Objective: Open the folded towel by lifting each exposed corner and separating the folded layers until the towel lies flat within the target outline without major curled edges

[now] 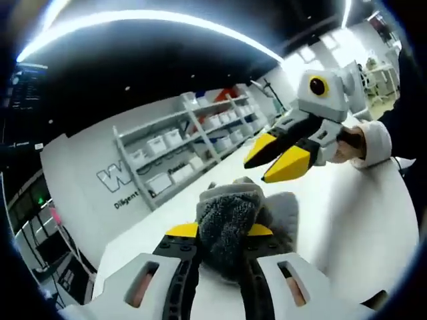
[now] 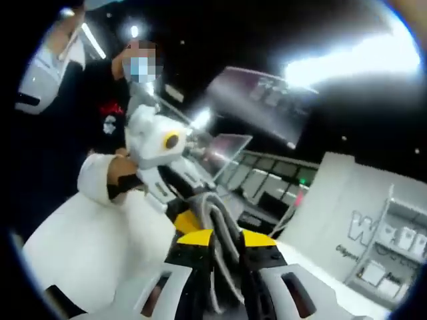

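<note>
Large "W" and partly legible "Diligent" on the white wall (image 1: 87, 160).

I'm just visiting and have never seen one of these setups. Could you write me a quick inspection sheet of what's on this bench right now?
Surface: white table, bare where visible.
Job's things: grey towel, bunched and lifted, not flat.
Clutter: nothing seen.
Grippers: left gripper has its jaws closed on the towel; right gripper pinches a towel edge and appears in the left gripper view too.
Cables: nothing seen.
Surroundings: shelving with white bins, ceiling light strip, a person in dark clothing.
</note>
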`<state>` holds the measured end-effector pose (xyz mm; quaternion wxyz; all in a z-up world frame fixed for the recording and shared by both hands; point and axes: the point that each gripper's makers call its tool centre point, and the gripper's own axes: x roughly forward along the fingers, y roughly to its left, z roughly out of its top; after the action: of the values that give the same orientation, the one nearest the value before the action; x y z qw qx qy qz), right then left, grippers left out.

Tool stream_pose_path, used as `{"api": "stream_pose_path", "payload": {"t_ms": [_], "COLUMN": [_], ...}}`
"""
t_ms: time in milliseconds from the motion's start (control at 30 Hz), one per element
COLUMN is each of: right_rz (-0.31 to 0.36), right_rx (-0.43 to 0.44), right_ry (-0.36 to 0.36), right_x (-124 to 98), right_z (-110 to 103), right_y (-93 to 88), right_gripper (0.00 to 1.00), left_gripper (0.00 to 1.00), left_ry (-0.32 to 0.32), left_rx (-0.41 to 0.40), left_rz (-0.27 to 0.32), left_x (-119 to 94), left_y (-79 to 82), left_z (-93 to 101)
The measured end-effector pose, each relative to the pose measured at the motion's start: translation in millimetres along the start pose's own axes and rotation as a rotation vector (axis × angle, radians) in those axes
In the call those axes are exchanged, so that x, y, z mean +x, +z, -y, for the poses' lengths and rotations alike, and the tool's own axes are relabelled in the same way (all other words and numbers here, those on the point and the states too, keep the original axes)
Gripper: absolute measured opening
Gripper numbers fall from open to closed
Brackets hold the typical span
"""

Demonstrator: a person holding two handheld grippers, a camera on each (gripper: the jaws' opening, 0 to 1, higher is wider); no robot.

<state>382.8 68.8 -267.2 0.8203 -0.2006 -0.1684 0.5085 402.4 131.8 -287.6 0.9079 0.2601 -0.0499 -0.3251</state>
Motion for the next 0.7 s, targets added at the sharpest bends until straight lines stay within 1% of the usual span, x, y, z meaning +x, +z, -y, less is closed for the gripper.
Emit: {"api": "stream_pose_path", "payload": {"t_ms": [100,133,200,233,267,300,333,367,400,500,533,600,633,700], "right_rz": [-0.083,-0.109,-0.189,-0.211,-0.243,-0.271,-0.285,-0.339,-0.376,-0.448,-0.489,-0.566,-0.604,-0.595], "right_rx": [0.073,0.091,0.126,0.151,0.18,0.192,0.196,0.225,0.263,0.367,0.404,0.434,0.418,0.423], "right_ry": [-0.031,-0.048,-0.1,-0.107,-0.123,-0.139,-0.145,-0.168,-0.182,-0.195,-0.198,-0.214,-0.21,-0.199], "right_x": [-7.2,-9.2,-15.2,-17.0,-20.8,-23.8,-25.0,-29.4,-32.8,-38.0,-41.2,-48.1,-51.3,-48.9], "right_z": [19.1,22.6,34.2,38.9,45.5,50.7,52.3,58.2,61.4,63.5,61.8,60.5,59.4,55.9], "right_y": [-23.6,-30.3,-51.5,-60.1,-72.5,-82.7,-86.8,-103.2,-116.0,-140.5,-150.4,-166.2,-173.2,-172.9], "right_gripper": [0.18,0.18,0.19,0.2,0.21,0.22,0.23,0.23,0.23,0.26,0.27,0.26,0.26,0.26], "left_gripper": [0.19,0.19,0.19,0.2,0.2,0.21,0.22,0.22,0.23,0.25,0.26,0.27,0.27,0.29], "left_ry": [0.009,0.009,0.012,0.016,0.019,0.02,0.021,0.022,0.024,0.037,0.045,0.053,0.056,0.064], "left_rx": [-0.009,-0.021,-0.032,-0.036,-0.045,-0.052,-0.055,-0.055,-0.055,-0.065,-0.07,-0.08,-0.083,-0.087], "left_rz": [-0.003,-0.003,-0.009,-0.014,-0.02,-0.027,-0.03,-0.035,-0.043,-0.056,-0.062,-0.08,-0.089,-0.104], "left_x": [-2.3,-2.9,-3.5,-4.0,-3.5,-4.0,-4.4,-5.3,-7.0,-11.2,-12.6,-14.9,-15.9,-17.9], "left_y": [-2.4,-3.3,-5.9,-7.7,-10.5,-13.0,-14.6,-16.8,-20.1,-26.8,-29.8,-36.5,-39.8,-45.6], "left_z": [-5.3,-6.5,-9.3,-11.3,-12.8,-14.3,-15.4,-17.4,-20.6,-29.2,-32.8,-38.3,-40.4,-44.9]}}
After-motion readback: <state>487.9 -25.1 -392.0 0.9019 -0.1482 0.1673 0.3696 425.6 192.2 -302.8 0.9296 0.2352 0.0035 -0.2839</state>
